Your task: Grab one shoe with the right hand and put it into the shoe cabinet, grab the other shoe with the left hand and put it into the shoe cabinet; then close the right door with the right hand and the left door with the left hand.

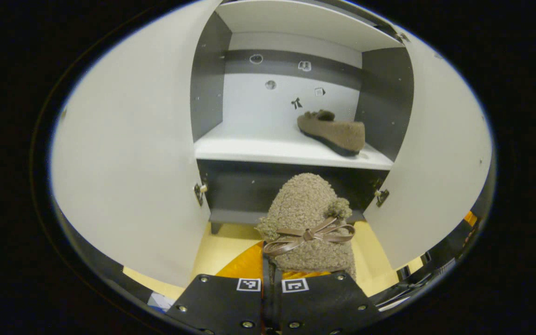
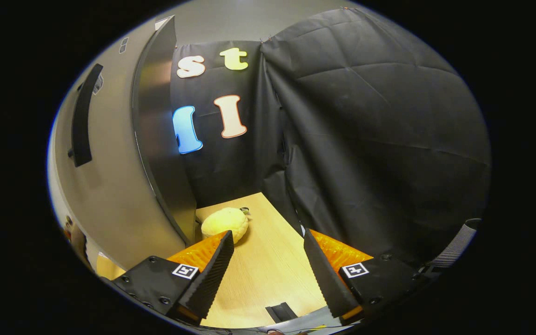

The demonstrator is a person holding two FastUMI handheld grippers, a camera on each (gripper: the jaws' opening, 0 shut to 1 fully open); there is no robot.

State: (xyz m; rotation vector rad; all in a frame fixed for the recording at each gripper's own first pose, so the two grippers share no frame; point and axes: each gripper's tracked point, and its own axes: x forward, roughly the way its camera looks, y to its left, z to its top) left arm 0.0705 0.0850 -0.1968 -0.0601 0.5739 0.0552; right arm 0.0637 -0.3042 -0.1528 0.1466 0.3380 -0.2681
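Observation:
A fuzzy brown shoe (image 1: pixel 312 228) with a ribbon bow hangs toe-up in front of the shoe cabinet (image 1: pixel 291 153), and my left gripper (image 1: pixel 270 274) is shut on its heel end. The other brown shoe (image 1: pixel 333 131) lies on the cabinet's white middle shelf, toward the right. The left door (image 1: pixel 128 163) and the right door (image 1: pixel 440 158) both stand wide open. In the right gripper view my right gripper (image 2: pixel 268 251) is open with nothing between its fingers, beside the outer face of the right door (image 2: pixel 110 186) with its dark handle (image 2: pixel 82 123).
A pale yellow plush ball (image 2: pixel 225 223) lies on the wooden floor (image 2: pixel 268 274) just past the door's edge. Black cloth walls (image 2: pixel 379 139) close in the right side. A small dark strip (image 2: pixel 281 311) sits on the floor near the right gripper.

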